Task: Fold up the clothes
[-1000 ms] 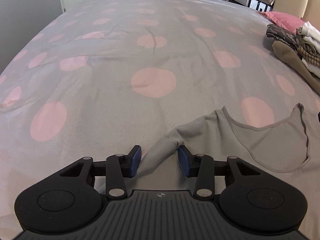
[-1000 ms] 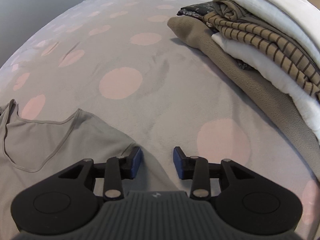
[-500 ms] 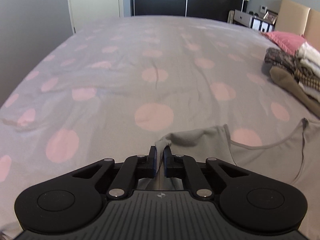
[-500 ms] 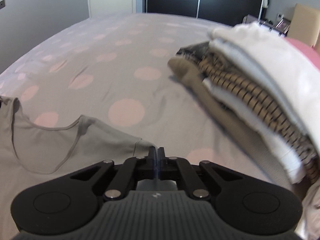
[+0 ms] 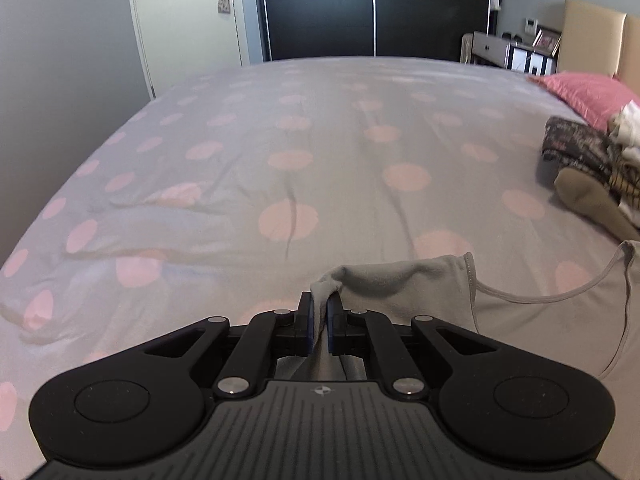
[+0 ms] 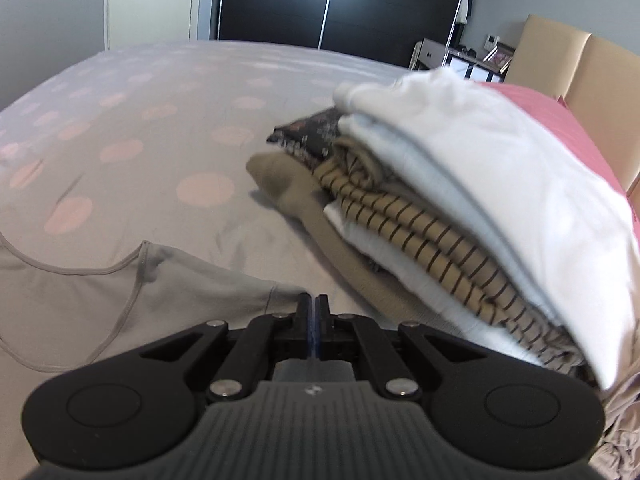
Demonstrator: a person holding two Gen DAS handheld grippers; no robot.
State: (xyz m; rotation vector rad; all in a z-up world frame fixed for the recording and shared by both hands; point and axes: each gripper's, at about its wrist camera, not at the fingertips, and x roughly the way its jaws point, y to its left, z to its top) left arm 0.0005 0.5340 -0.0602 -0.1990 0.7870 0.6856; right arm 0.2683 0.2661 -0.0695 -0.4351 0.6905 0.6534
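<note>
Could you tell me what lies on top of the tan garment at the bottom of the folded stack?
On the tan garment lie a striped top, white pieces and a dark patterned item. Anything deeper in the stack is hidden.

the right tool (image 6: 312, 307) is seen clamped shut on the edge of a grey top (image 6: 120, 292) spread over the dotted bed (image 6: 160, 92). beside it, a stack of folded clothes (image 6: 460, 208) is piled near the headboard (image 6: 580, 64).

Grey bedspread (image 5: 224, 184), pink dots; grey top (image 5: 540, 320); pink pillow (image 5: 588, 92); tan-and-black striped garment (image 6: 420, 232); white garment (image 6: 500, 168); black wardrobe (image 5: 376, 8).
</note>
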